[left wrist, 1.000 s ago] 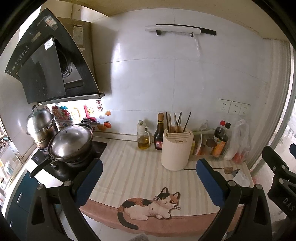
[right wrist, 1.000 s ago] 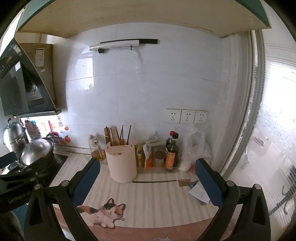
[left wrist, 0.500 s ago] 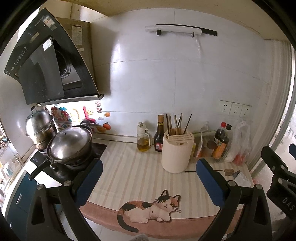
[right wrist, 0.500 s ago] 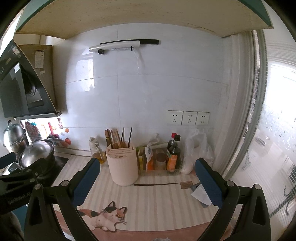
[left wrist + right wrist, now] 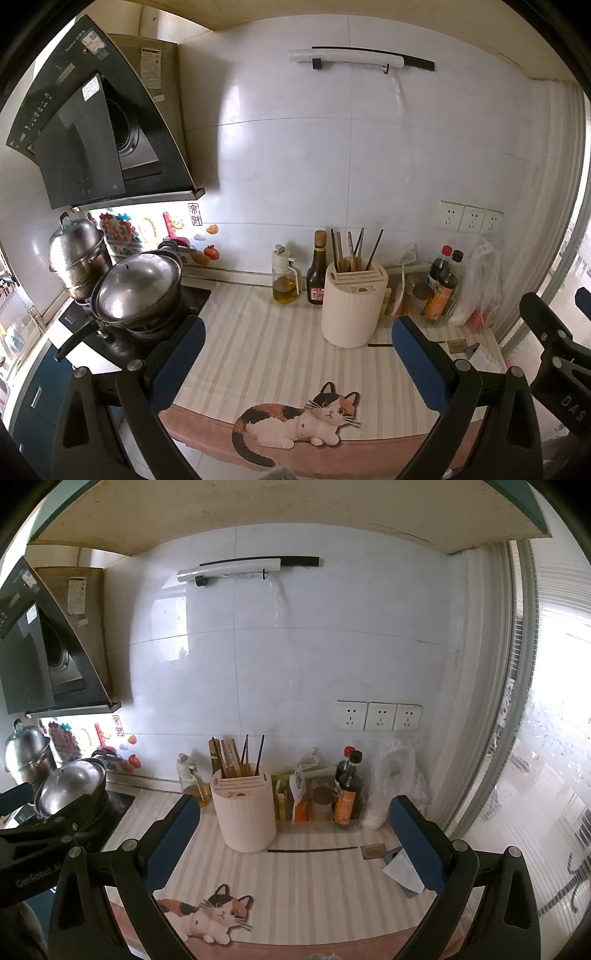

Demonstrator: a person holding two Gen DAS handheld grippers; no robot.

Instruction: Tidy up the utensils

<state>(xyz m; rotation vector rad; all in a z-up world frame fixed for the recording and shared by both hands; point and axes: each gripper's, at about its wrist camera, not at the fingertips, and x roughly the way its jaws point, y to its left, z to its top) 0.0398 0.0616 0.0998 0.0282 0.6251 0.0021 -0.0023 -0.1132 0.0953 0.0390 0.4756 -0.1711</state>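
- Striped cloth mat (image 5: 314, 878), printed with a cat (image 5: 210, 915), covers the counter beneath both pairs of fingers.
- Steel wok (image 5: 138, 291) sits beyond the left gripper (image 5: 295, 354)'s left finger.
- Cream utensil holder (image 5: 243, 812) stands upright ahead between the right gripper (image 5: 295, 834)'s fingers, nearer the left one, with chopsticks (image 5: 240, 757) in it.
- One dark chopstick (image 5: 312, 850) lies flat on the mat, just right of the holder's base.
- Both grippers gape wide and hold nothing.

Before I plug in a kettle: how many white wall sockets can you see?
3 white wall sockets, side by side on the tiled wall right of the holder: left, middle, right. None appear hidden.
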